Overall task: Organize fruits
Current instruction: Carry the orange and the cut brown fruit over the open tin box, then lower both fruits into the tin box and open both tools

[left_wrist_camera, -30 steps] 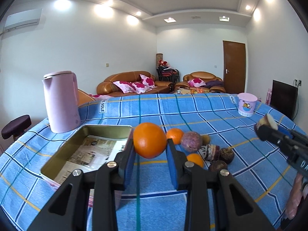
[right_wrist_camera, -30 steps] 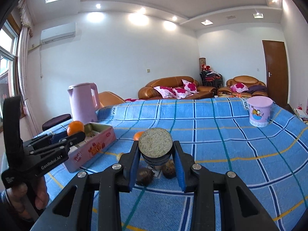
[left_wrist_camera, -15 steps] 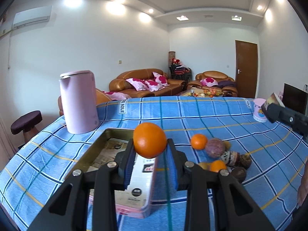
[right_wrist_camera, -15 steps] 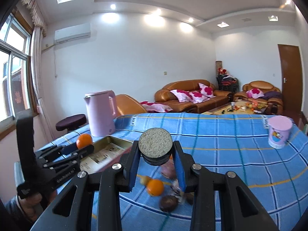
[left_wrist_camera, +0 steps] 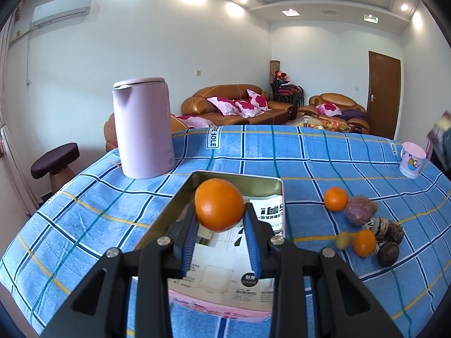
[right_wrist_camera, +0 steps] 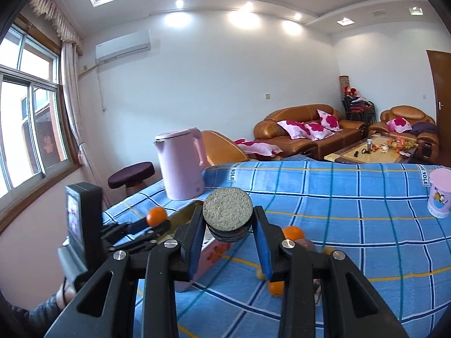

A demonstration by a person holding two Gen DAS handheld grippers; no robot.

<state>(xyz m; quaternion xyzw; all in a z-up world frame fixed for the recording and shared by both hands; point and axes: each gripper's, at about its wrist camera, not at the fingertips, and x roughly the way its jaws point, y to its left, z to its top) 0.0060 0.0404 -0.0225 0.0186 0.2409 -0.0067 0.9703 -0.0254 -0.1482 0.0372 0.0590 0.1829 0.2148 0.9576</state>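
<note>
- Fruit is mostly unsorted from where I stand: the tin shows only printed paper on its floor, no fruit inside yet as far as I can see.
- The left gripper has its blue pads pressed narrow against a big orange, held in the air just above the tin's open mouth; I'd judge it is about to be set in.
- The right gripper is clamped on a dark round fruit, its flat cut face pale and grainy, also held aloft, over the table near the tin's end.
- Left on the cloth, well to the right of the tin: a small mandarin, a mottled purple fruit touching it, another mandarin, a little yellow-green fruit, and a dark brown wrinkled one, all bunched close together.
- So roughly two in hand, none down, five or more waiting.
- The tin is a rounded-corner rectangle, dull gold metal inside, pink outside.
- The orange's skin looks smooth, faintly glossy; the brown fruit looks matte and rough.
- The tablecloth is soft blue plaid fabric; a smooth lilac kettle stands behind the tin and a pink plastic cup far right.
</note>
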